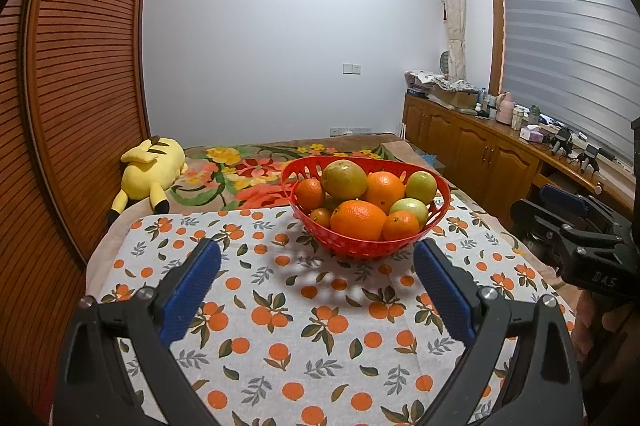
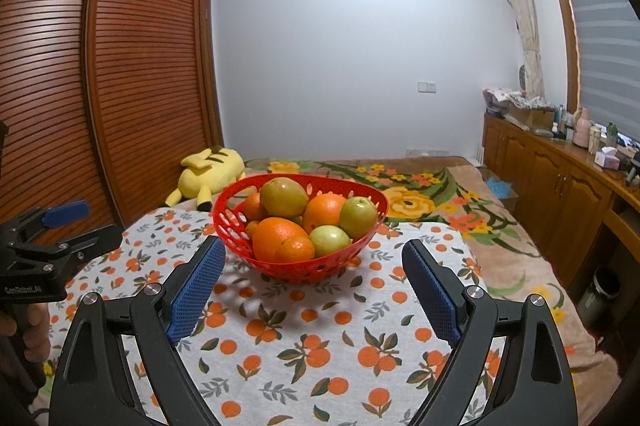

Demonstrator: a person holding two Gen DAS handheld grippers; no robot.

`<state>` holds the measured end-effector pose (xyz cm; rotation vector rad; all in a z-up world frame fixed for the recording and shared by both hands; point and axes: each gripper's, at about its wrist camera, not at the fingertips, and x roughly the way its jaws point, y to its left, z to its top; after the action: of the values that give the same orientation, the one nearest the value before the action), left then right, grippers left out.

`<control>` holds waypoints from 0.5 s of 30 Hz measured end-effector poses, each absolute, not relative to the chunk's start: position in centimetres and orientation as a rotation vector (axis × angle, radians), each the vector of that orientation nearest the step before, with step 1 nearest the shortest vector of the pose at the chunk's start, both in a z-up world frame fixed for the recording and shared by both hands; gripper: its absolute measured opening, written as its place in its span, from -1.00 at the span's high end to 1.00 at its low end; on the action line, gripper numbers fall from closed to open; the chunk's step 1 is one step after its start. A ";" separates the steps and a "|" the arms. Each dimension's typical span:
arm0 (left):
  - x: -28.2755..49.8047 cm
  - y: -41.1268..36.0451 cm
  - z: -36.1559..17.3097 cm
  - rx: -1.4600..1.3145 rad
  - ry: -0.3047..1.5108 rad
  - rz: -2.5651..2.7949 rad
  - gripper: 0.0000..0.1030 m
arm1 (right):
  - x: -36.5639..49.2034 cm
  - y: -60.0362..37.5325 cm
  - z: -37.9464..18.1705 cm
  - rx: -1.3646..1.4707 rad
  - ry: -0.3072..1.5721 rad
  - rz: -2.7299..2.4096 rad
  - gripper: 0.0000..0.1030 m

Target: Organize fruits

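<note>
A red perforated basket (image 1: pixel 434 222) (image 2: pixel 236 214) stands on the orange-print tablecloth (image 1: pixel 312 330) (image 2: pixel 304 338). It holds several oranges (image 1: pixel 357 219) (image 2: pixel 276 236) and green fruits (image 1: pixel 345 179) (image 2: pixel 284 197). My left gripper (image 1: pixel 318 258) is open and empty, just in front of the basket. My right gripper (image 2: pixel 314 258) is open and empty, also in front of the basket, its fingers either side of the basket's near wall. Each gripper shows at the other view's edge: the right one (image 1: pixel 576 222), the left one (image 2: pixel 64 226).
A yellow plush toy (image 1: pixel 150 172) (image 2: pixel 210 172) lies on the floral blanket (image 1: pixel 240 174) (image 2: pixel 420 194) behind the cloth. A slatted wooden wardrobe (image 1: pixel 80 66) stands left. A wooden cabinet (image 1: pixel 480 142) (image 2: pixel 552 186) with clutter runs along the right wall.
</note>
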<state>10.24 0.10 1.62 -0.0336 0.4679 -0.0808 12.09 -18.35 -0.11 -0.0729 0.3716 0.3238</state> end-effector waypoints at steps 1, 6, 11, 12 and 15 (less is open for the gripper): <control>10.3 0.1 1.6 -0.033 0.466 -0.082 -0.90 | 12.2 -18.3 -0.1 -0.076 0.371 0.324 -0.78; 10.0 0.1 1.7 -0.033 0.462 -0.084 -0.90 | 12.3 -18.2 -0.1 -0.077 0.372 0.321 -0.78; 9.4 -0.1 2.0 -0.036 0.453 -0.083 -0.90 | 12.3 -18.2 -0.1 -0.077 0.371 0.321 -0.78; 9.3 0.0 2.0 -0.037 0.452 -0.084 -0.90 | 12.3 -18.2 -0.1 -0.077 0.371 0.321 -0.78; 9.2 0.0 2.1 -0.036 0.452 -0.082 -0.90 | 12.3 -18.1 -0.1 -0.075 0.372 0.323 -0.78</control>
<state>9.24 0.03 2.11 -0.0361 0.4519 -0.0821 12.33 -18.12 -0.09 -0.0746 0.3721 0.3226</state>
